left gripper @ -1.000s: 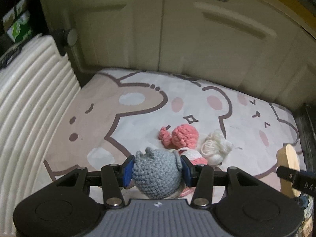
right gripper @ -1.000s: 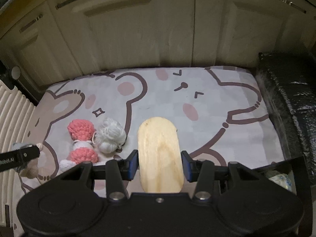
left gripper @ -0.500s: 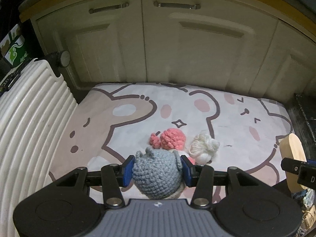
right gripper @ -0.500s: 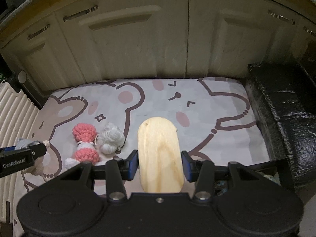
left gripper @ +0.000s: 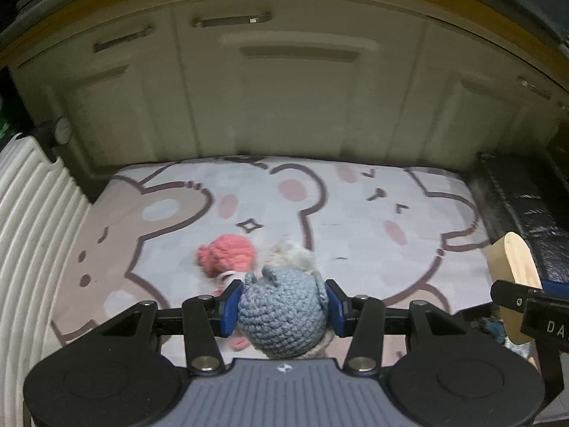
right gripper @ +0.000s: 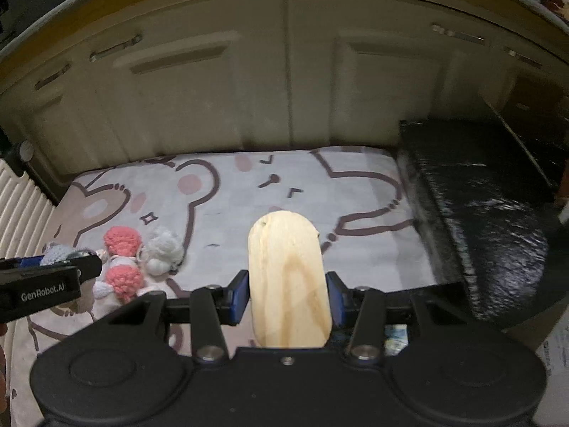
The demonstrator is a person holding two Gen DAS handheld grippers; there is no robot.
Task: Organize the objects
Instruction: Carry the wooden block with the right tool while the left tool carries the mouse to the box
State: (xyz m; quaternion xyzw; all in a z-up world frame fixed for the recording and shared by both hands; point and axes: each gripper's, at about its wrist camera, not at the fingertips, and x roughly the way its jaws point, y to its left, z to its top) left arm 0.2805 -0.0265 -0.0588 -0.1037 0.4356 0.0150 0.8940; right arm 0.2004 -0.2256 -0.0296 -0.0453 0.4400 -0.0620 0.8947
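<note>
My left gripper (left gripper: 281,307) is shut on a grey-blue crocheted toy (left gripper: 281,311), held above the bear-print mat (left gripper: 355,213). My right gripper (right gripper: 286,293) is shut on a pale wooden oval board (right gripper: 288,277), standing on end between the blue pads. On the mat lie a pink and white crocheted toy (right gripper: 122,259) and a white yarn pom-pom (right gripper: 161,249); in the left wrist view the pink toy (left gripper: 227,254) shows just beyond the held toy. The wooden board (left gripper: 512,284) appears at that view's right edge, and the left gripper with its toy (right gripper: 58,252) at the right wrist view's left edge.
Cream cabinet doors (left gripper: 284,99) with metal handles close the far side of the mat. A white ribbed panel (left gripper: 28,249) runs along the left. A black bundle wrapped in shiny film (right gripper: 480,213) lies on the right beside the mat.
Both grippers have risen and pulled back from the mat with their loads, so more of the cabinet shows. The toys on the mat look smaller and lie where they were.
</note>
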